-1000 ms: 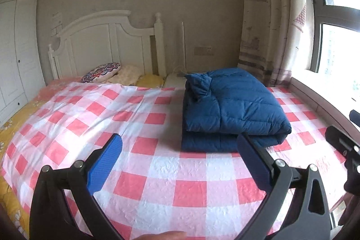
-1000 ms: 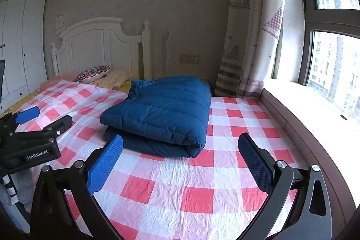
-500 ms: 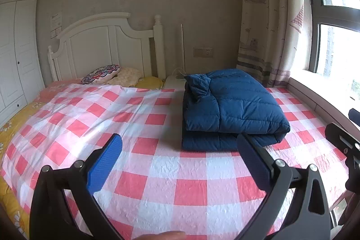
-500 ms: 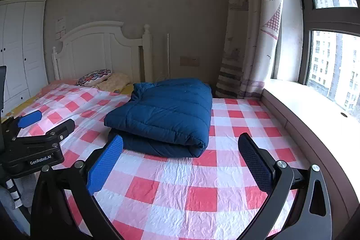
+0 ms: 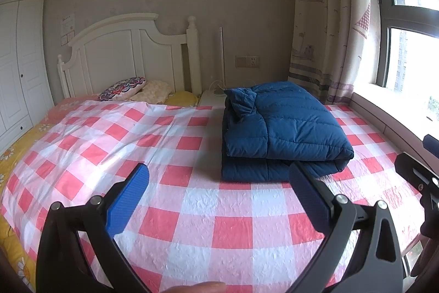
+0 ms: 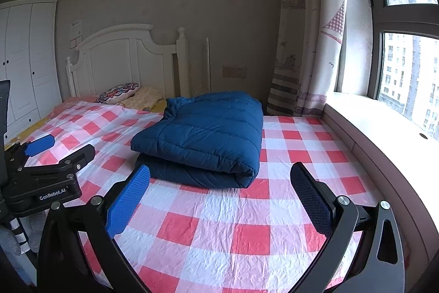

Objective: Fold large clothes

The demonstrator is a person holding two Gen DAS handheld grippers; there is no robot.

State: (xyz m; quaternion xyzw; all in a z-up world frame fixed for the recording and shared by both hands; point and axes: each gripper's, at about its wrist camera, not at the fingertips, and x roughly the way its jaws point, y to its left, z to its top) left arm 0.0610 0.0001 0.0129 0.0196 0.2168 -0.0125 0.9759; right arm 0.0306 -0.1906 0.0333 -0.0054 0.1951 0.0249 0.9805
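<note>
Item: blue padded garment, quilted in stitched channels, folded into a thick two-layer bundle with its rounded fold toward the near right and a bunched collar at the far left corner; it lies on the right half of the bed, near the window side. Checked red-and-white cover, left half bare and open up to the pillows at the white headboard. Left claw: spread wide, holding nothing, above the near cover. Right claw: likewise spread and empty, just short of the garment's near edge. Window ledge bounds the bed's right.
</note>
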